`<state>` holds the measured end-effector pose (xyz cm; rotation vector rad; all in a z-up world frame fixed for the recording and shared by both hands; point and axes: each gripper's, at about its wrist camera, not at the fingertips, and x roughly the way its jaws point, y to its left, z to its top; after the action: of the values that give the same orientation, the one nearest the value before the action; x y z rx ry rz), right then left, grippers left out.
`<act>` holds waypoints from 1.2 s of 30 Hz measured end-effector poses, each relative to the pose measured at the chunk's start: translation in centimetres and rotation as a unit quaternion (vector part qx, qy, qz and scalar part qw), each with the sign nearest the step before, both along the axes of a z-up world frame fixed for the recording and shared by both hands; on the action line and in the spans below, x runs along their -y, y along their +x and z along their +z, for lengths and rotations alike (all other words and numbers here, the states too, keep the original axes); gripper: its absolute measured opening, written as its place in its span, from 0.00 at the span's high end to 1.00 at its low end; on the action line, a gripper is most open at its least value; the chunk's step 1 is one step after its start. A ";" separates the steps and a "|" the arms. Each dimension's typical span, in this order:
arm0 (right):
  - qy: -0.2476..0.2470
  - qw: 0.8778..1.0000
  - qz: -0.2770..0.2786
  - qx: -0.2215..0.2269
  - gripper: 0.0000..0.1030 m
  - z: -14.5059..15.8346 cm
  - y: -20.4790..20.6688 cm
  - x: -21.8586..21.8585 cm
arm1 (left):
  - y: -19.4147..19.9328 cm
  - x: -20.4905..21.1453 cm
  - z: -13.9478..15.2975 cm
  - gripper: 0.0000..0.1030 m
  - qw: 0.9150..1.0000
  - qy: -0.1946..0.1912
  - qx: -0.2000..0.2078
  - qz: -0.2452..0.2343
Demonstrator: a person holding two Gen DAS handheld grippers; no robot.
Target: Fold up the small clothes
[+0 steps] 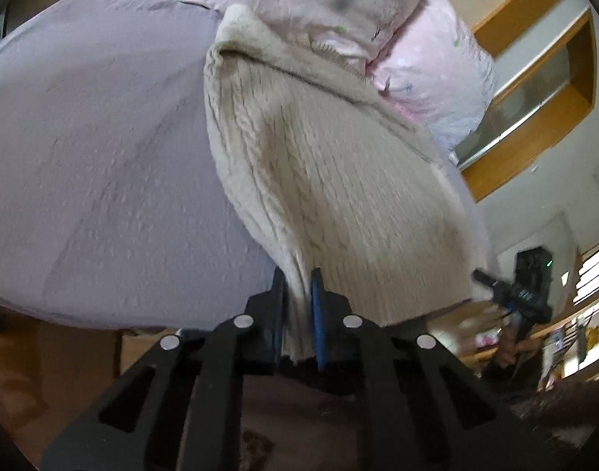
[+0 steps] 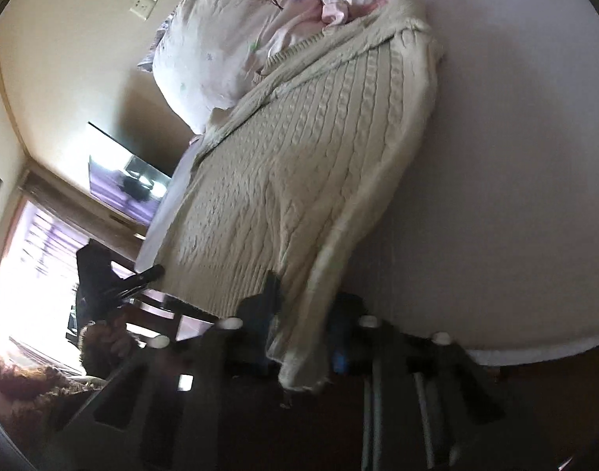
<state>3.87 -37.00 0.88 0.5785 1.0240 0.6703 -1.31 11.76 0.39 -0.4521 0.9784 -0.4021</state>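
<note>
A beige cable-knit sweater [image 1: 319, 180] lies on the lilac bed sheet [image 1: 95, 157], its far end against the pillows. My left gripper [image 1: 297, 278] is shut on its near hem, the cloth bunched between the blue-padded fingers. In the right wrist view the same sweater [image 2: 299, 165] stretches from the pillows to my right gripper [image 2: 303, 298], which is shut on the other hem corner; a flap of knit hangs below the fingers. The right gripper also shows in the left wrist view [image 1: 519, 294], and the left gripper in the right wrist view [image 2: 115, 278].
Pink and white floral pillows [image 1: 428, 62] are piled at the head of the bed [image 2: 236, 39]. A wooden shelf unit [image 1: 542, 90] hangs on the wall. A bright window [image 2: 32, 259] is to one side. The bed's near edge [image 2: 515, 349] lies just beyond the grippers.
</note>
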 end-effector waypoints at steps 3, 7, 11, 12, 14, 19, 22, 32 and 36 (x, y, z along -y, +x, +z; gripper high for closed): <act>0.038 0.999 -0.008 0.021 0.83 1.0 0.3 0.8 | 0.7 0.0 0.2 0.91 1.000 -0.022 0.006 -0.004; 0.077 0.993 -0.023 0.088 0.85 4.9 2.4 2.0 | 2.7 -0.8 2.4 0.91 0.997 -0.064 0.048 -0.012; 0.118 0.979 -0.066 0.152 0.86 9.1 8.3 3.3 | 8.0 -2.2 5.7 0.92 0.990 -0.090 0.103 0.005; 0.123 0.976 -0.079 0.161 0.86 9.7 10.4 3.3 | 10.0 -2.4 6.5 0.92 0.989 -0.093 0.115 0.013; 0.133 0.971 -0.108 0.167 0.87 10.2 14.8 3.1 | 14.0 -2.5 7.6 0.92 0.987 -0.087 0.128 0.033; 0.070 0.968 -0.224 0.090 0.87 7.5 26.8 2.8 | 26.2 -2.6 6.9 0.91 0.988 -0.047 0.097 0.106; -0.008 0.964 -0.264 0.009 0.77 3.9 31.2 2.3 | 30.9 -3.1 4.4 0.89 0.988 -0.042 0.040 0.141; 0.029 0.965 -0.257 0.043 0.07 4.9 24.4 1.2 | 24.3 -3.5 4.2 0.24 0.992 0.032 0.055 0.105; -0.024 0.966 -0.254 0.036 0.07 4.5 22.9 -2.1 | 24.2 -2.4 2.4 0.23 0.994 0.056 0.021 0.092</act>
<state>26.80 -34.88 5.39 0.7344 0.7749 0.2105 22.91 14.13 2.77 -0.4273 0.9047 -0.1885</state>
